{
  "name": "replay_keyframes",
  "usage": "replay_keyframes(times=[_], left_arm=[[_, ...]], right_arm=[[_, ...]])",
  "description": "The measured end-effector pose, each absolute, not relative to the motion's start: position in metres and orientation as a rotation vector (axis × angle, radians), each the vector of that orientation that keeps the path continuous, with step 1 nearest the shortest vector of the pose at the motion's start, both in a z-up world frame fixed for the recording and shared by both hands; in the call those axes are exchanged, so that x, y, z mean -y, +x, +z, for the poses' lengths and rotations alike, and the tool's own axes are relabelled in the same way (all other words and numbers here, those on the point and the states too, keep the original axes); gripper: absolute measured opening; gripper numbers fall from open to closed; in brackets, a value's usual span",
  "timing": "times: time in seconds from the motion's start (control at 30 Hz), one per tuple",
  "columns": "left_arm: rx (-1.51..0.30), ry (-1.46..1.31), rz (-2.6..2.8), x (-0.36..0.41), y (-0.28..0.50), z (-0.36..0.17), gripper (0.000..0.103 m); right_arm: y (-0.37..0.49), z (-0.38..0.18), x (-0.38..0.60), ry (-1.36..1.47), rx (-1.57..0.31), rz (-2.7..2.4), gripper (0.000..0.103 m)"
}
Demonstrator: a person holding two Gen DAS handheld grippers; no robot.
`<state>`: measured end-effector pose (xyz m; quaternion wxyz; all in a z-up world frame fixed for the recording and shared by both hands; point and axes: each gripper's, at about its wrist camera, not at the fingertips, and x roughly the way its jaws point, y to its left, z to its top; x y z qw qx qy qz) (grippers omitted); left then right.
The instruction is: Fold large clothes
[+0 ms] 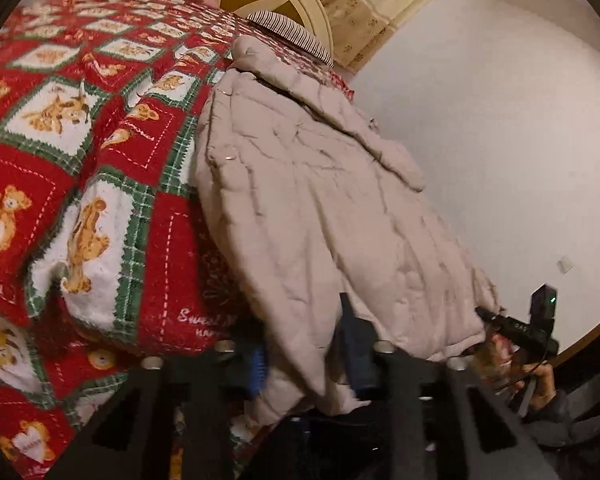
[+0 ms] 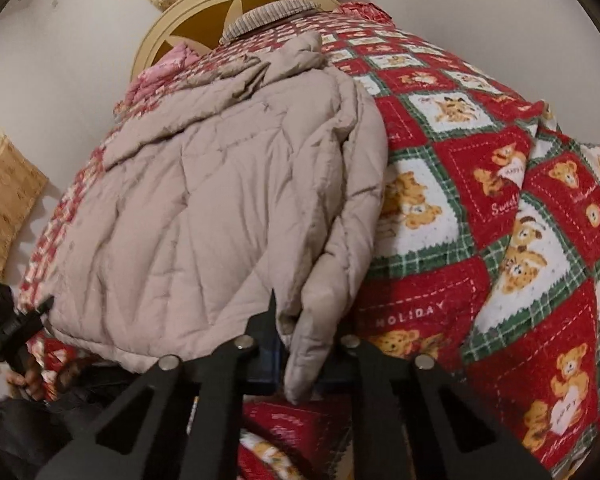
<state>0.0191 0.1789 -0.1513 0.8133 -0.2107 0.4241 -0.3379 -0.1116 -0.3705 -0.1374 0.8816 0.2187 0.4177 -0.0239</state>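
A beige padded coat [image 2: 204,208] lies spread on the bed over a red teddy-bear quilt [image 2: 480,208] (collar toward the headboard [image 2: 168,24]). The left gripper [image 1: 312,344] and the right gripper [image 2: 300,340] each have their fingers clenched on a corner of the coat's near hem.

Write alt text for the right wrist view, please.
The right gripper is closed on the near hem corner of a beige padded jacket lying on a red teddy-bear quilt. The left gripper is at the other corner.
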Motion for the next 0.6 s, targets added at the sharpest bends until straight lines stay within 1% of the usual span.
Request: replay_keyframes(times=[0.1, 0.27, 0.53, 0.6], left_arm=[[-0.868, -0.506, -0.757, -0.187, 0.019, -0.14, 0.017], [-0.816, -0.562, -0.807, -0.194, 0.016, -0.115, 0.015], [-0.665, -0.61, -0.968, -0.202, -0.008, -0.034, 0.014], [-0.642, -0.633, -0.99, -0.205, -0.012, -0.023, 0.014]], right_arm=[[-0.119, -0.122, 0.378, 0.559, -0.803, -0.004, 0.012], [-0.131, -0.083, 0.381, 0.628, -0.69, 0.08, 0.012], [-0.158, -0.023, 0.365, 0.602, -0.565, 0.158, 0.011], [-0.167, -0.008, 0.368, 0.611, -0.519, 0.164, 0.011]])
